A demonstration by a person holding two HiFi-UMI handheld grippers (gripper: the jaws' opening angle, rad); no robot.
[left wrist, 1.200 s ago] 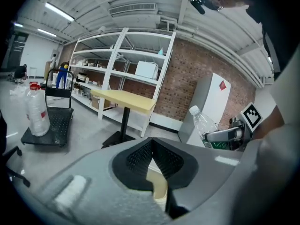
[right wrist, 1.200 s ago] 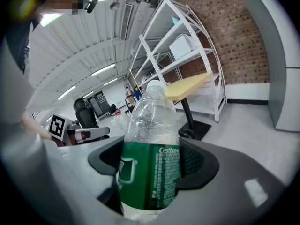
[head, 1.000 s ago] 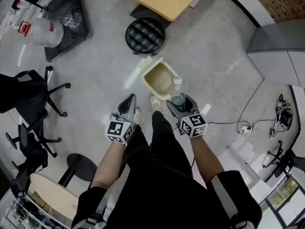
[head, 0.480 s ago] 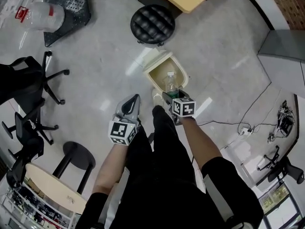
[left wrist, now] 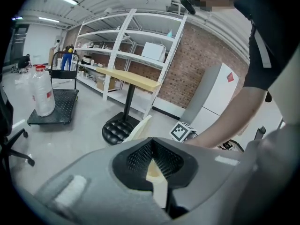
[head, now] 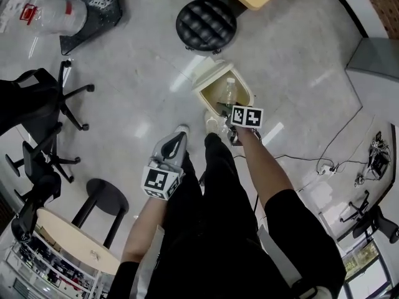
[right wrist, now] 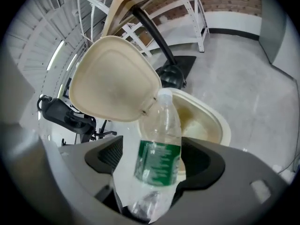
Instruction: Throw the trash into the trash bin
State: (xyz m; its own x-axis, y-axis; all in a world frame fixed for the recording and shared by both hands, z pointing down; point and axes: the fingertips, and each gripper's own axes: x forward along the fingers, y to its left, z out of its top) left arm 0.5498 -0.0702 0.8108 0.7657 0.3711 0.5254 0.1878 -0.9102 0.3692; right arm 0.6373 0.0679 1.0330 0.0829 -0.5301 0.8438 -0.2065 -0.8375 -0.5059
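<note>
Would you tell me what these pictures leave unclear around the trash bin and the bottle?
Head view: the inside of the trash bin, behind the bottle and the right gripper, whose jaws have just been opening.
Right gripper view: bottle base, cut off below; label print blurred.
Left gripper view: most of the bin, behind the left gripper.

The bottle [right wrist: 158, 153] was clear with a green label. The trash bin [right wrist: 112, 78] was cream, the stool [head: 206, 25] black and quilted.
</note>
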